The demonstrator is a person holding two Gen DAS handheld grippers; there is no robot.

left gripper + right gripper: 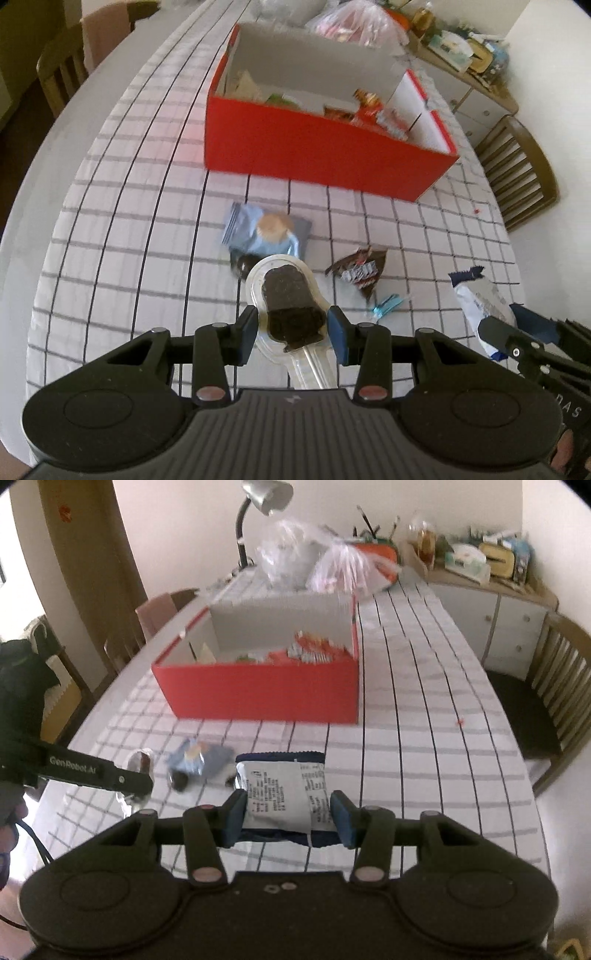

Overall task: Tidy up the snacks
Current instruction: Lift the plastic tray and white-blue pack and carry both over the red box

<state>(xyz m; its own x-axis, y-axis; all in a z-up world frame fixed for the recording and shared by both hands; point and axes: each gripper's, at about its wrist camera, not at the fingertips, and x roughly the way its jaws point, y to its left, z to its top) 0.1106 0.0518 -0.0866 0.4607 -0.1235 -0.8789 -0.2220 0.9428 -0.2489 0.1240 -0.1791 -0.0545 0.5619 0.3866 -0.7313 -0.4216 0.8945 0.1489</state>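
My left gripper point(291, 328) is shut on a chocolate-coated bar in a clear plastic shell point(286, 295), held above the checked tablecloth. My right gripper point(288, 814) is shut on a white and dark blue snack packet point(282, 790), printed side up, also off the table. The red box point(321, 151) with white inner walls stands further back and holds several wrapped snacks. On the cloth lie a light blue cookie packet point(264, 232), a small dark round sweet point(242, 266), a brown wrapper point(360, 273) and a tiny blue candy point(386, 304). The right gripper with its packet point(480, 302) shows at the left wrist view's right edge.
Clear plastic bags point(317, 561) and a desk lamp point(258, 502) stand behind the box point(258, 686). A cluttered sideboard point(491, 590) runs along the right wall. Wooden chairs point(517, 170) flank the table on both sides. The left gripper point(92, 771) reaches in from the right wrist view's left.
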